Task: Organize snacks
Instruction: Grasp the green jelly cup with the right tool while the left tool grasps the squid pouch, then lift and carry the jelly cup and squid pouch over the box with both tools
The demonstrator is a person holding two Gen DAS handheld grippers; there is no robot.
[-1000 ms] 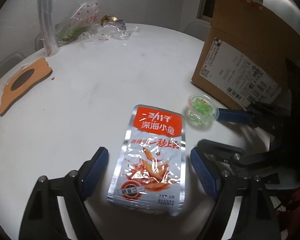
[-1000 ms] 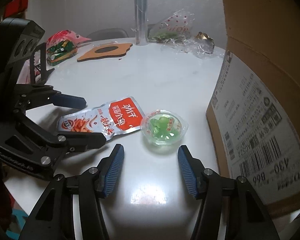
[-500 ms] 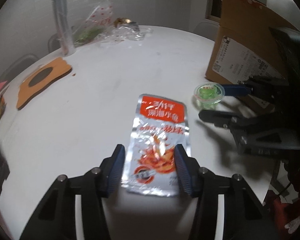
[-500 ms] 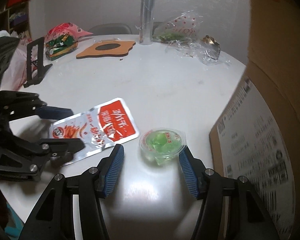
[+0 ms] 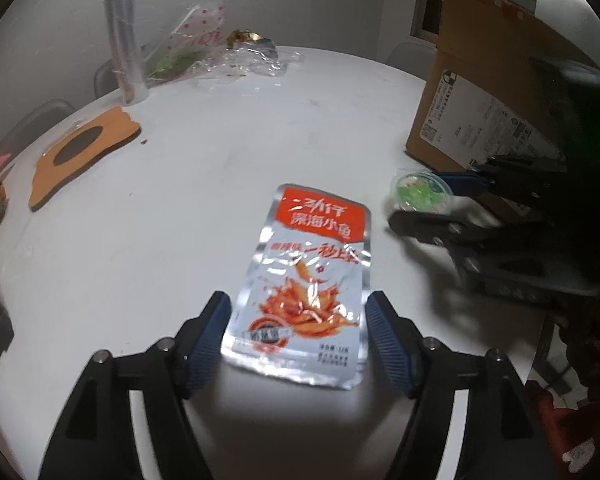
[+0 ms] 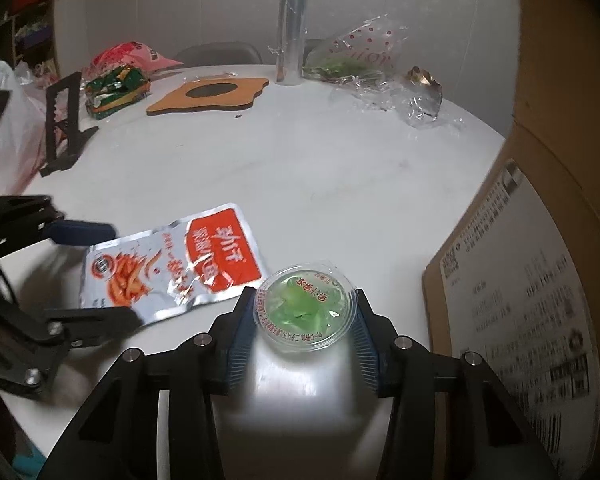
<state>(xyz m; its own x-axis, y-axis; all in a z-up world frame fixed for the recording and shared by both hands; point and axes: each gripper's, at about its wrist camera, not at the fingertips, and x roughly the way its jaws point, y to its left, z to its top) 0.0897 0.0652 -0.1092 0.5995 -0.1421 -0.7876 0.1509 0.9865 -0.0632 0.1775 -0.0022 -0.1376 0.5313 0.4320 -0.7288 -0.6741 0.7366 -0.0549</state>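
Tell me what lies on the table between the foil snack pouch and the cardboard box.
The green jelly cup lies there, between the foil snack pouch and the cardboard box. The right gripper is closing, its jaws either side of the cup. Both wrist views show it.

The cardboard box ran off the right edge of the right wrist view, its label print too smeared to read. In the left wrist view the right tongs were blurred, and the fine print on the foil snack pouch was illegible
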